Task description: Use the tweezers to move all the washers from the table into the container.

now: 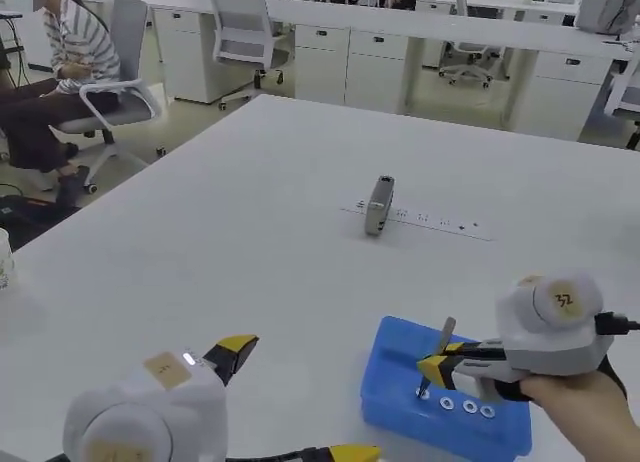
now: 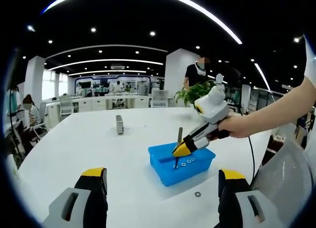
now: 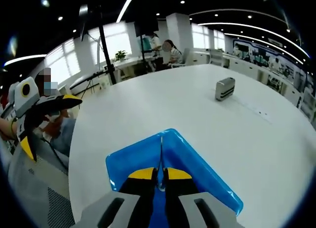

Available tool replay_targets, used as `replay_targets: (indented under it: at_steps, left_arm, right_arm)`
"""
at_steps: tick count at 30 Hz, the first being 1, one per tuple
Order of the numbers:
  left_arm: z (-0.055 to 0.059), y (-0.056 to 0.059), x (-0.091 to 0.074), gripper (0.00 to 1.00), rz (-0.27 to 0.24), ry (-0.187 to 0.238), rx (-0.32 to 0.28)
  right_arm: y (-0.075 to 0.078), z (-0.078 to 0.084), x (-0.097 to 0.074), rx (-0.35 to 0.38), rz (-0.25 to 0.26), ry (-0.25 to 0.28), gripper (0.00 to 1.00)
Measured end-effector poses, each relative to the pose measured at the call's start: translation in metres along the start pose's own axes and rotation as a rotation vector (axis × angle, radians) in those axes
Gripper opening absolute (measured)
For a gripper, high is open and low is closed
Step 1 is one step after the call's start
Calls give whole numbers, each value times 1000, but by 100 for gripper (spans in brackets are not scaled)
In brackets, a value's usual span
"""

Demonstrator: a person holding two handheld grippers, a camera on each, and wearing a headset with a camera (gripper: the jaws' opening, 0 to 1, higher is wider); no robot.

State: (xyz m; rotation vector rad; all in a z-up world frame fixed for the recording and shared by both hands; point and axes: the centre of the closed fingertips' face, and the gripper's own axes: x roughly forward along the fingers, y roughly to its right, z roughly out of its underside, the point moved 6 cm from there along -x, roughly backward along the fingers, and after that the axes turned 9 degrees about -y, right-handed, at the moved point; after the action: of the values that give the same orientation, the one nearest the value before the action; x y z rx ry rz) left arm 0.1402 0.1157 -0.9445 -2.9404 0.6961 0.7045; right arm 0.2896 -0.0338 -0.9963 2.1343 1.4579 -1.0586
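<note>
A blue container [image 1: 395, 414] sits near the table's front edge, with three washers [image 1: 469, 407] lying inside. My right gripper [image 1: 430, 370] hovers over it, shut on metal tweezers [image 1: 445, 334] whose tips point down into the container beside another washer [image 1: 422, 393]. In the right gripper view the jaws [image 3: 159, 174] pinch the tweezers [image 3: 161, 151] above the container [image 3: 210, 181]. My left gripper [image 1: 297, 400] stands open and empty, left of the container. From the left gripper view [image 2: 162, 174] one washer [image 2: 198, 194] lies on the table in front of the container [image 2: 168, 177].
A small grey device [image 1: 379, 204] stands on the white table beyond the container, next to a faint line of marks. A person [image 1: 60, 72] sits on a chair at far left. Desks and office chairs [image 1: 240, 32] line the background.
</note>
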Motion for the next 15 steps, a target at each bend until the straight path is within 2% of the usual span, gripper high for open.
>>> replay_targets:
  at_steps: [4,15]
  left_arm:
    - [0,0,0,95,0,0,0]
    - [0,1,1,95,5,-2,4]
  right_arm:
    - [2,1,-4,44,2,28,4]
    - [1,-1,-18,57,13,70,4]
